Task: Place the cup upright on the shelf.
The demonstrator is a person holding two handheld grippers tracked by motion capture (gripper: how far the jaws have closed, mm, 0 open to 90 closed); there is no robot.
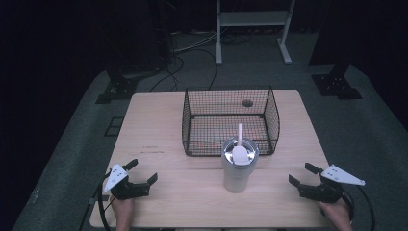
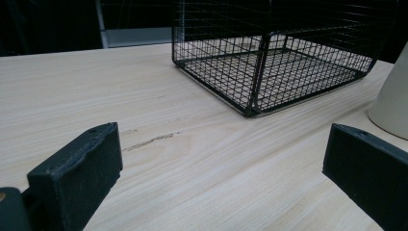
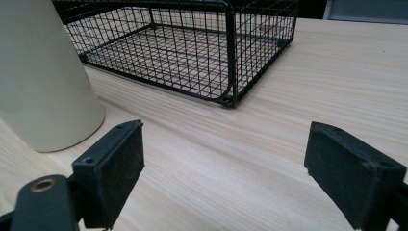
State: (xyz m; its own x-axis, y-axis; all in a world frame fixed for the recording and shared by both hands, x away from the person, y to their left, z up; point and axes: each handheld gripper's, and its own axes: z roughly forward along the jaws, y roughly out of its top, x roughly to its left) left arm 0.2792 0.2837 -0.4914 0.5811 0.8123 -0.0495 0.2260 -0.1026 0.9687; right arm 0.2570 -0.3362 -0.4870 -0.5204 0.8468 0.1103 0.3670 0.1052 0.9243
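Tumbler [image 1: 239,166] with straw stands upright mid-surface, just before empty wire basket [image 1: 230,122]. Left tool [image 1: 139,175] and right tool [image 1: 302,174] rest apart from it, jaws spread, holding nothing. Work unstarted: grasp and placement remain.

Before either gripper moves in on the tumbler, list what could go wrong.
1. The tumbler is tall and narrow; a one-sided push from the left gripper or right gripper could tip it.
2. Its straw sticks up above the lid and may catch on a jaw coming from above.
3. The wire basket stands right behind it, so a lift over that near wall could clip it.
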